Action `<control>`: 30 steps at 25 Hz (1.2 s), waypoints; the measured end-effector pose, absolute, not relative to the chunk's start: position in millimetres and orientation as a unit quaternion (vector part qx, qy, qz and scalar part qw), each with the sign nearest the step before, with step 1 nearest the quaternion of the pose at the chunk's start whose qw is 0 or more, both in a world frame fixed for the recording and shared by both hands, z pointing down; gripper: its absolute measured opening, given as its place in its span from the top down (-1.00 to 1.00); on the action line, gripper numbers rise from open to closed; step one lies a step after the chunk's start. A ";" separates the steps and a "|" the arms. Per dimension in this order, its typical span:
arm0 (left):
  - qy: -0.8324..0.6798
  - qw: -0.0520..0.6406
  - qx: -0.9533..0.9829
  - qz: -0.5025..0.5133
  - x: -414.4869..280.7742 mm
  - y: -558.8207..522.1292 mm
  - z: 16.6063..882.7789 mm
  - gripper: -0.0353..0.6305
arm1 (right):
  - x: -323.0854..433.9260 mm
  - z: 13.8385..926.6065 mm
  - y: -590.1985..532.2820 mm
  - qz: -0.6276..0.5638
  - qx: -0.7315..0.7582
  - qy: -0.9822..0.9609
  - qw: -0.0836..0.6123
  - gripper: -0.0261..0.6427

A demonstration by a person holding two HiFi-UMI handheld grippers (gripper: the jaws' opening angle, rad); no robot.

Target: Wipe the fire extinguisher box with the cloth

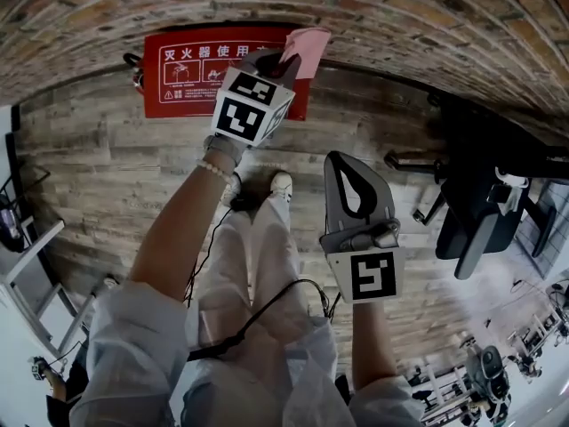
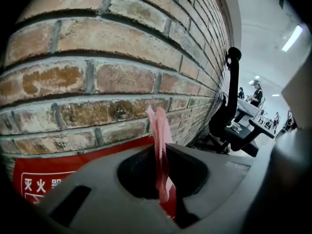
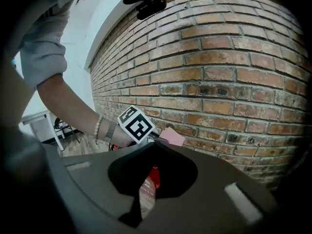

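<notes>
Wiping: left claw [image 1: 281, 61] clamped on pink cloth [image 1: 306, 49], red box [image 1: 182, 85] directly beneath claw tip. Best: press cloth flat, sweep evenly. Right claw [image 1: 343, 162] closed, empty.

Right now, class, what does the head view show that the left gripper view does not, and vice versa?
Head view only: the person's legs, a shoe and the marker cube on the left gripper. Left gripper view only: distant people. Both: the pink cloth clamped in that gripper, the red fire extinguisher box, brick wall, office chair.
</notes>
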State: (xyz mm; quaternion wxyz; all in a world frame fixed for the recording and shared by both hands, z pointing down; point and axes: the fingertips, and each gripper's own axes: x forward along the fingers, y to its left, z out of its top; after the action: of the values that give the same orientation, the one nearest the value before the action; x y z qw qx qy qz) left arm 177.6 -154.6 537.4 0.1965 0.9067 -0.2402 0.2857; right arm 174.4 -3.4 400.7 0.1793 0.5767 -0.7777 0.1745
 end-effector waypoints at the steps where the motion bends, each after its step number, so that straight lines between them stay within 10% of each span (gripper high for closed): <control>1: -0.241 0.196 0.905 0.291 177.7 -154.6 541.4 0.86 | 176.0 402.9 -4.6 0.174 0.577 -0.777 0.180 0.90; 30: -0.260 0.226 0.874 0.343 141.3 -175.3 572.8 0.85 | 155.8 425.6 -39.0 0.157 0.559 -0.790 0.199 0.90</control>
State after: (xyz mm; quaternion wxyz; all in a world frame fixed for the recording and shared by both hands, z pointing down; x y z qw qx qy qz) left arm 141.3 -175.3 572.8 0.2258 0.8737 -0.2602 0.3434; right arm 155.8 -39.0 425.6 0.1987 0.5587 -0.7897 0.1574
